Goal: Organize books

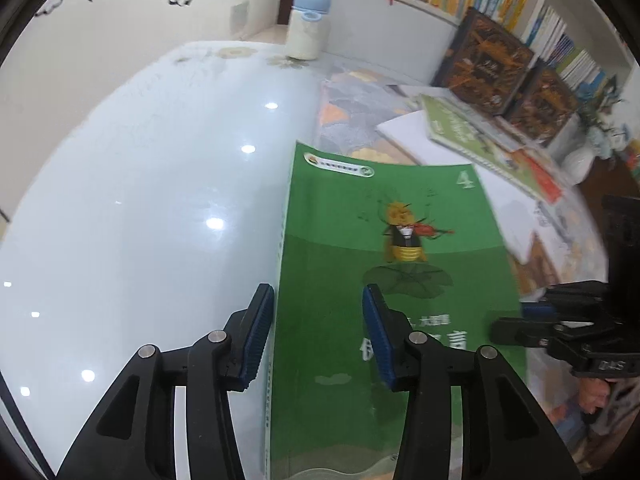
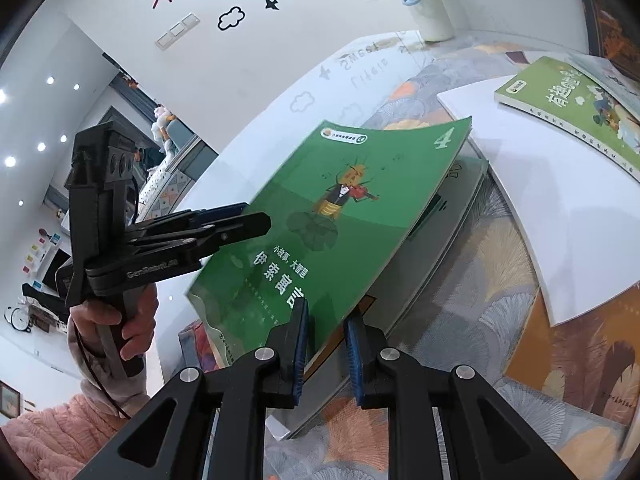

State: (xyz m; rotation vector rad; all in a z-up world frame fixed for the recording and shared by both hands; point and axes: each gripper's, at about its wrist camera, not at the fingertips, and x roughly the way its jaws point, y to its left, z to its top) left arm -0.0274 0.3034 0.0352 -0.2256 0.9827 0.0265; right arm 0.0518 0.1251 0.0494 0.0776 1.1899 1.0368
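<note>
A: See the green book [image 2: 340, 216]? Thin paperback, white "4" in one top corner, a little oval badge in the other, and a yellow insect in a tailcoat playing a violin above a lily pad.

B: Got it. It's off the tabletop [image 1: 140, 160], tilted, with both tongs on it.

A: Right tongs [image 2: 326, 344] are narrow, pads pinching the near edge. The cover bows a bit there.

B: And the left tongs [image 1: 318, 336]?

A: Part-way open, one pad by the spine, the other over the cover. From the other side they look flat against the book's left edge. Whether the pads actually press, I can't tell.

B: Beneath it?

A: A grey book [image 2: 448, 240] lying on a flower-patterned mat [image 2: 480, 340], with a white sheet [image 2: 532, 200] and a light-green book [image 2: 568, 116] farther back.
</note>
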